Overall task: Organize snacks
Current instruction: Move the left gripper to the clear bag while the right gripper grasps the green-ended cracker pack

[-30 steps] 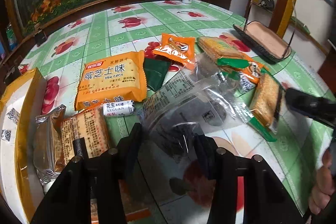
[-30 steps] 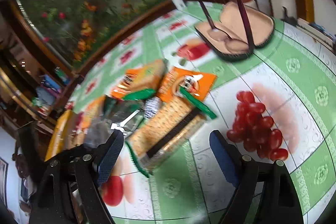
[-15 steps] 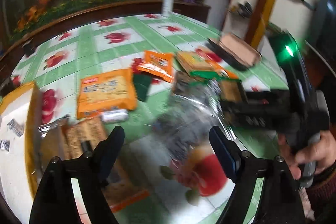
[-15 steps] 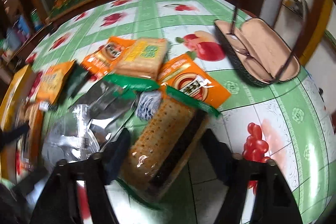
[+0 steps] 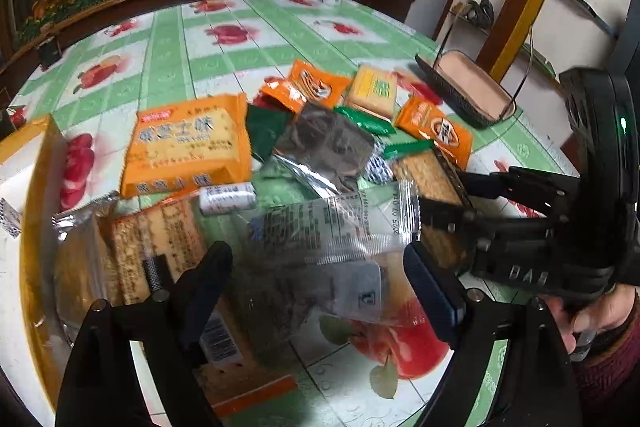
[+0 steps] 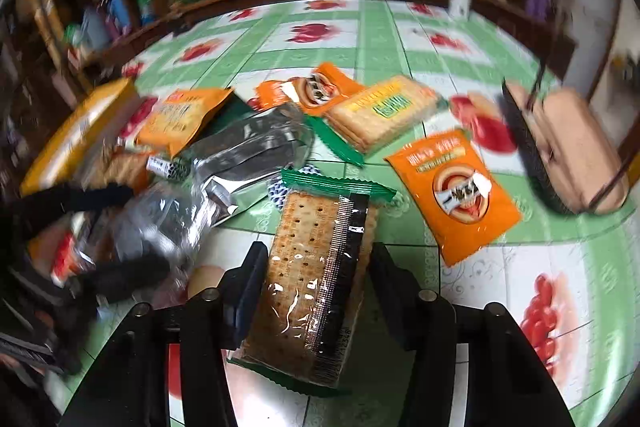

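Pick step: my right tongs straddle the cracker pack, unclosed; left tongs wide over clear bag; next, squeeze gently.

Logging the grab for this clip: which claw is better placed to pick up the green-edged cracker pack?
The right claw. Its open fingers already straddle the cracker pack, one on each long side. The left claw is open over the clear wrapped snack, with the crackers off to its right.

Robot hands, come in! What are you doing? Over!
Right gripper open around cracker pack. Left gripper open over clear packet. Snacks crowd close.
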Tool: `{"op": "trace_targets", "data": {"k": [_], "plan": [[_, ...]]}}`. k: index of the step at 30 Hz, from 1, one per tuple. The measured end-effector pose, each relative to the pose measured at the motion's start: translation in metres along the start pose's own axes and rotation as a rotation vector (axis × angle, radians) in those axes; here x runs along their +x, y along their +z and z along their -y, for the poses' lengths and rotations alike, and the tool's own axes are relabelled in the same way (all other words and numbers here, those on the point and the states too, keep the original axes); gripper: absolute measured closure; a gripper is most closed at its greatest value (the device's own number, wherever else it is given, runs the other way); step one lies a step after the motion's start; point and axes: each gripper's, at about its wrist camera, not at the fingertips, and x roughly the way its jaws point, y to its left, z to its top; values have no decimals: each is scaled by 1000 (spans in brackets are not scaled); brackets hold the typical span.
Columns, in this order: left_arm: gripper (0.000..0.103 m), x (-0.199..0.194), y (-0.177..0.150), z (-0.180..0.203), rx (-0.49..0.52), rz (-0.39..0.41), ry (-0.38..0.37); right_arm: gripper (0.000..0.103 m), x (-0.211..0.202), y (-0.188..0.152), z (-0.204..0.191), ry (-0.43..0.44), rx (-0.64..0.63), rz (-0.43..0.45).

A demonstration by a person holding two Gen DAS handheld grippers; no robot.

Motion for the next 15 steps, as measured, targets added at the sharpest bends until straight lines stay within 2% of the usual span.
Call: {"op": "trace_targets", "data": {"k": [5,11,12,13,14,15], "plan": [[3,10,-3,13,58,-15,67,47,-1,-5,3,17,-17,55],[4,19,-4,11,50,13,94,47,-1,-5,0,31,-12,62],[7,20,-5,12,55,22,94,47,-1,-4,0,33,-10,62],[22,21,-5,14,53,18,75,47,-1,-4,0,38,-9,62],[47,20,-5,16,64,38,103,47,-1,-5,1,44,-8,62],[47,20,-6,19,81,45,132,47,-1,-5,0,46,-8,61]]}}
